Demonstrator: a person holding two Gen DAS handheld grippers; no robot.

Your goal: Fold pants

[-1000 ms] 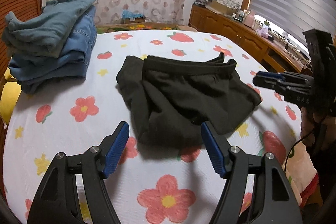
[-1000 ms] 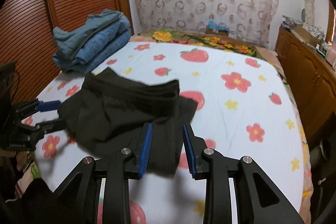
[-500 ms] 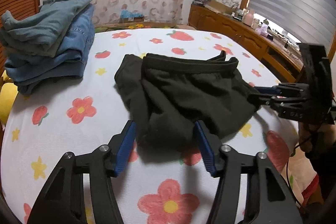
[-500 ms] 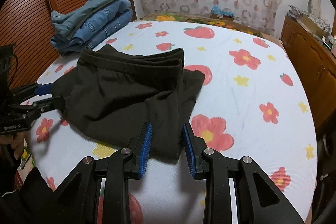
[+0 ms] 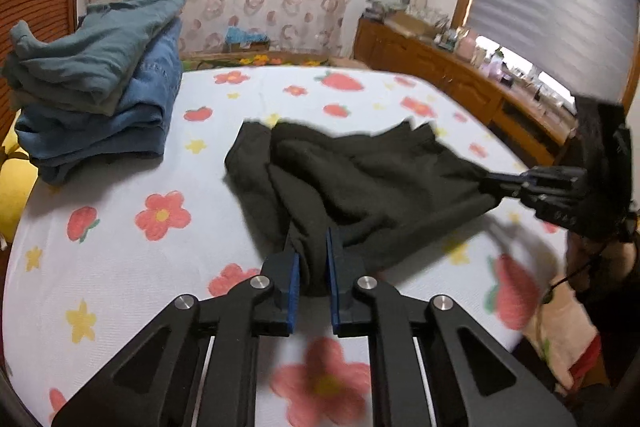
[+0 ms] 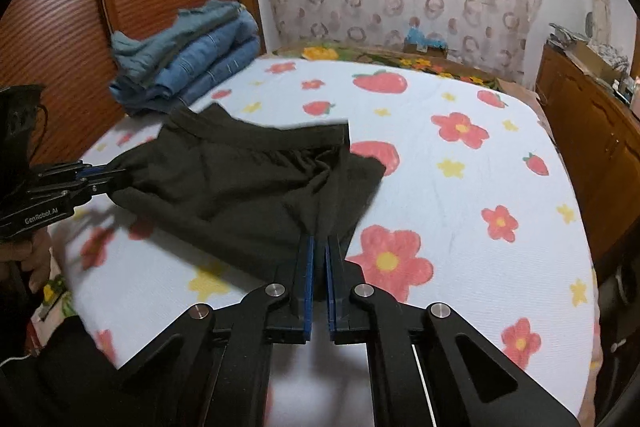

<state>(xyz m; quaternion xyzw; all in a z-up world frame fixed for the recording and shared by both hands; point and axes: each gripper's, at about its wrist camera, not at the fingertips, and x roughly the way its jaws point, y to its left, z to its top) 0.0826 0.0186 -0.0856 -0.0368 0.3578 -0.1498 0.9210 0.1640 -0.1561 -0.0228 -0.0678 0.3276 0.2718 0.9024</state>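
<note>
black pants [image 5: 360, 183] lie bunched mid-bed on the flowered sheet [image 5: 120, 267]. our left tool [image 5: 313, 263] has its blue pads [image 5: 295, 279] pinched on a near fold of the cloth. our right tool [image 6: 317, 259] is clamped narrow on the opposite edge. cloth stretches between both grips. folded jeans stack [image 5: 96, 87] sits at the bed's far left corner.

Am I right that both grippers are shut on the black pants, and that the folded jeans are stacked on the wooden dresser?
Not quite. Both the left gripper and right gripper are shut on the black pants, but the folded jeans are stacked on the bed, not the dresser; the right wrist view shows it.
</note>
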